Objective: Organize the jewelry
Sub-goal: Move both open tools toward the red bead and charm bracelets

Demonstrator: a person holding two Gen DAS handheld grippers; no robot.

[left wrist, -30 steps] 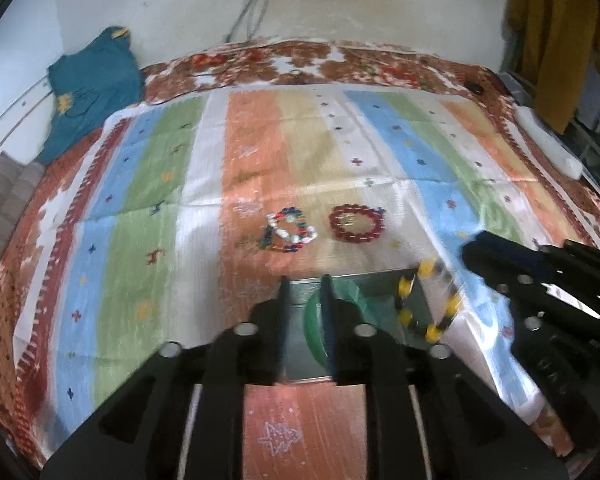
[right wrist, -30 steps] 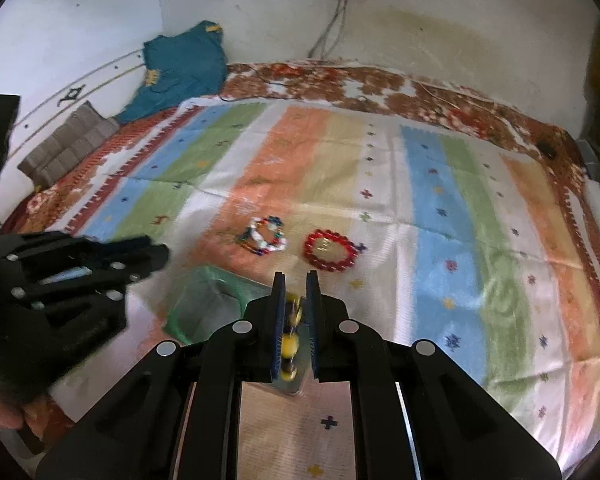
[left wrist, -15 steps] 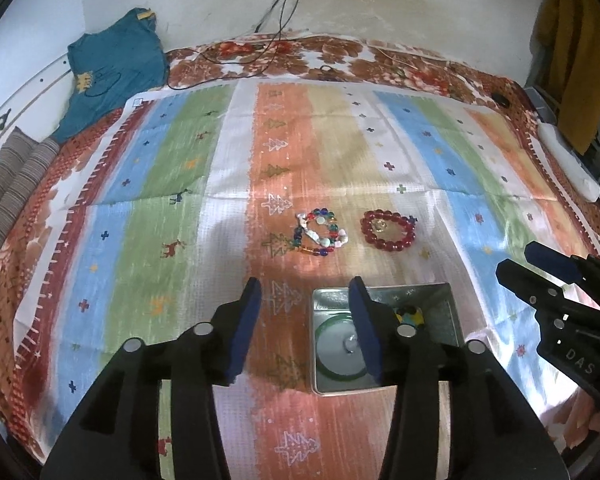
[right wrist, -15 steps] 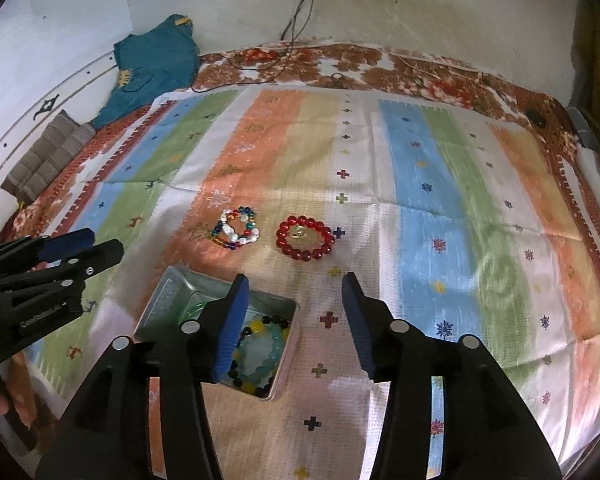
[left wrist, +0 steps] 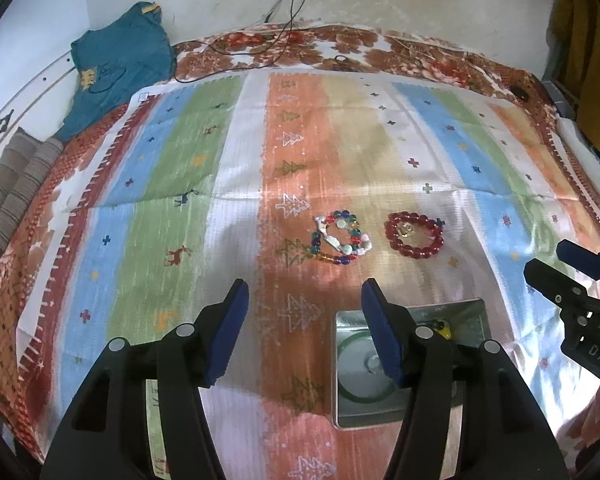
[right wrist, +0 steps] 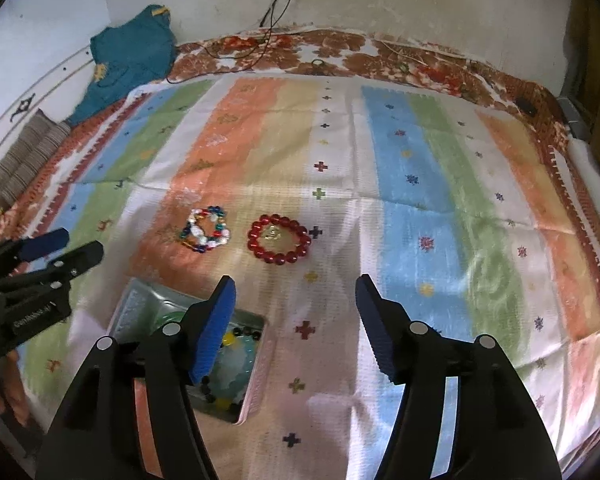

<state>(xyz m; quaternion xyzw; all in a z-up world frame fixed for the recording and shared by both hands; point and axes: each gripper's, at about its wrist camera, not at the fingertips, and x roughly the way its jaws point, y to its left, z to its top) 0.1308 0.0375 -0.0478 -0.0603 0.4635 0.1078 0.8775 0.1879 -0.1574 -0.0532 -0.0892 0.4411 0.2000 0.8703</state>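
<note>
- Lying on a striped cloth (left wrist: 236, 184), two bracelets are seen side by side at mid-frame: a multicoloured bead bracelet (left wrist: 341, 237) and, to its right, a red bead bracelet (left wrist: 414, 234), apart from each other.
- A metal tin (left wrist: 466, 312) is seen low and right of centre in the left wrist view; a green bangle (left wrist: 356, 376) and a yellow-and-black bead bracelet (right wrist: 230, 362) are held in it.
- The left gripper (left wrist: 304, 296) is released, its jaws opening with nothing between them.
- The right gripper (right wrist: 294, 292) is likewise released and opening, with only cloth seen between its jaws.
</note>
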